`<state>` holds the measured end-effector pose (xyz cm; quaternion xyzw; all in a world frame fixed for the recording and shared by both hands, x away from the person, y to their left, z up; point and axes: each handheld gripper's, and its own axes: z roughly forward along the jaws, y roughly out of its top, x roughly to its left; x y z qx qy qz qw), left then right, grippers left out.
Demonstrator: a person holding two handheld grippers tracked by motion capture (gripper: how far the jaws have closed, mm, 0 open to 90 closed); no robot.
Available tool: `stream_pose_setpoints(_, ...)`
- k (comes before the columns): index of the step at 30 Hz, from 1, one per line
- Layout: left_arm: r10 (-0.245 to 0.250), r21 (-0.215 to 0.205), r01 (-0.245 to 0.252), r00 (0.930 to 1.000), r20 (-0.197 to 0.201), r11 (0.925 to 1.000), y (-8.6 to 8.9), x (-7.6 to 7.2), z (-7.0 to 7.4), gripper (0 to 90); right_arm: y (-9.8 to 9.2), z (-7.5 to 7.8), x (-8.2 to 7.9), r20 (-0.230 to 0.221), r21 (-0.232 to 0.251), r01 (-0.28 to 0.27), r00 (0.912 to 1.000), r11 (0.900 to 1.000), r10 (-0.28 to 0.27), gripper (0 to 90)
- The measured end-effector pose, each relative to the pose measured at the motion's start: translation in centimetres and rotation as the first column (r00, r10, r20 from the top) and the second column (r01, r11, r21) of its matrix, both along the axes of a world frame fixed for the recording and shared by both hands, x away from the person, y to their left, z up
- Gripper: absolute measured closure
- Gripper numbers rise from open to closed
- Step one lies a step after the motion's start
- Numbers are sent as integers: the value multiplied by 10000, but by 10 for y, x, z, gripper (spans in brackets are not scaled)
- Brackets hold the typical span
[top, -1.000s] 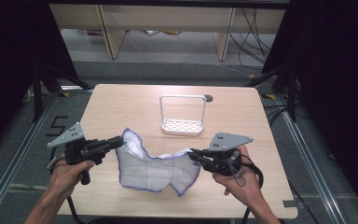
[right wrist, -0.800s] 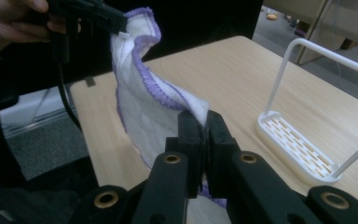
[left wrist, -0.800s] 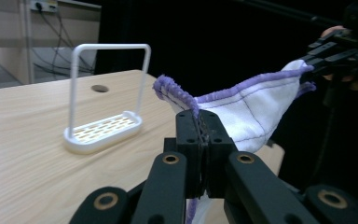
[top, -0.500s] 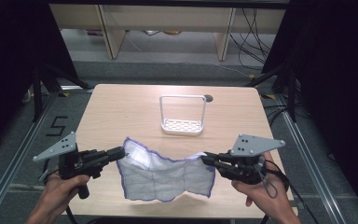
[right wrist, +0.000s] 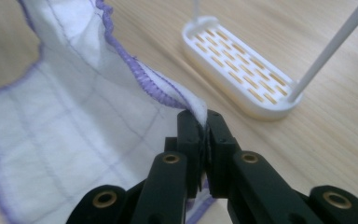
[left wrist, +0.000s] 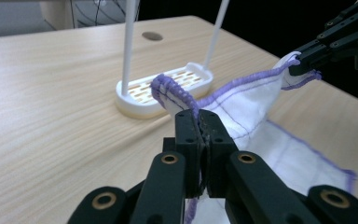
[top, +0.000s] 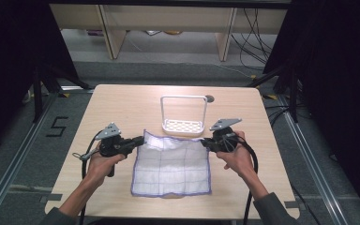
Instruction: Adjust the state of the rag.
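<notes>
Cloth [top: 171, 165] is a white dishcloth with a purple stitched hem and a faint grid. It is spread nearly flat on the table [top: 122, 101], just on my side of the white rack [top: 183, 123]. Its near edge lies on the wood. Its far edge is lifted slightly between my two grippers.

Left gripper [top: 141, 139] has its jaws clamped on the far-left corner, and the hem bunches up out of the pinch [left wrist: 170, 91]. Right gripper [top: 203, 142] is clamped the same way on the far-right corner, with the hem coming out of the jaw tips [right wrist: 168, 91].

My read is that this is the spread-out step, close to finished, since the sheet looks square and mostly taut. Next move is probably to lower both corners to the table together while keeping tension between them, then let go. If one side drops early, the far edge will likely wrinkle towards the rack.

Hard to tell:
- Whether the far hem touches the rack base. It is close, but the high view is too coarse.
- How much fabric sits inside each pinch, because the jaws cover it.
- There is a dark round spot beyond the rack [top: 209, 98], which could be a hole or a grommet.
</notes>
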<state>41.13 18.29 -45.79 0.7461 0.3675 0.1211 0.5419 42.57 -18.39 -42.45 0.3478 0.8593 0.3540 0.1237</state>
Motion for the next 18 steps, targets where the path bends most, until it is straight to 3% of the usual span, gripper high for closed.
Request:
stream_pose_setpoints(1, 60, 97, -59, 10000, -37, 9999, -1, 5, -4, 863, 1, -6, 6, 264, 79, -94, 9996, 9999, 92, 866)
stream_pose_setpoints(2, 100, 134, -98, 9999, -134, 9999, -2, 9, -8, 862, 2, -9, 10, -17, -90, -17, 10000, 10000, 17, 864)
stream_pose_setpoints(10, 775, 369, -750, 9943, -734, 9965, 0, 38, -38, 851, 12, -41, 43, -412, -709, 550, 9975, 9960, -580, 846)
stream_pose_setpoints(15, 677, 724, -605, 9925, -1016, 9955, 3, 39, -51, 842, 21, -60, 54, -480, -1000, 499, 9973, 9937, -549, 846)
stream_pose_setpoints(16, 693, 780, -612, 9919, -1062, 9951, 3, 38, -51, 837, 22, -62, 54, -690, -1225, 424, 9963, 9916, -511, 846)
stream_pose_setpoints(18, 707, 810, -618, 9912, -1116, 9948, 3, 38, -53, 835, 25, -68, 55, -676, -1489, 348, 9967, 9882, -453, 846)
